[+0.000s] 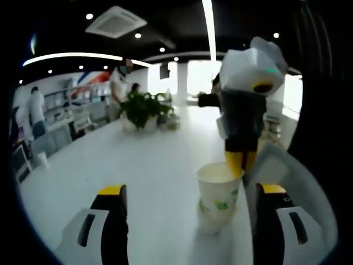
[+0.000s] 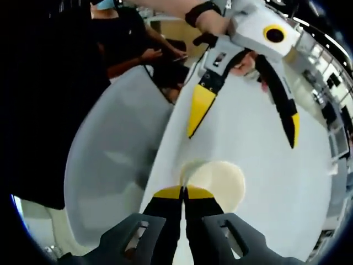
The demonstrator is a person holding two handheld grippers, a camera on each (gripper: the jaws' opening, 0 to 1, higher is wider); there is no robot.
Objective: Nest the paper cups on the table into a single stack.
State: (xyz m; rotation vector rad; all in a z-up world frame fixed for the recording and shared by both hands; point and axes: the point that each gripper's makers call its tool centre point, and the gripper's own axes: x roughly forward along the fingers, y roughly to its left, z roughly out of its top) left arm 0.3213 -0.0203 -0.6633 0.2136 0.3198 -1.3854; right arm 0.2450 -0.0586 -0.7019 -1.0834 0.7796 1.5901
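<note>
While the right gripper (image 2: pixel 185 192) pinches the near rim of a paper cup (image 1: pixel 219 193) with closed jaws, the cup stands on the white table (image 1: pixel 149 165). The left gripper (image 1: pixel 190 193) hangs open, its jaws wide apart beside the cup.

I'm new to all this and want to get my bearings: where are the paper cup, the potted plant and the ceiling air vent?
paper cup (image 1: pixel 218 194): left gripper view, on its printed side wall.
potted plant (image 1: pixel 143 106): left gripper view, on its green leaves.
ceiling air vent (image 1: pixel 115 21): left gripper view, on its square panel.
</note>
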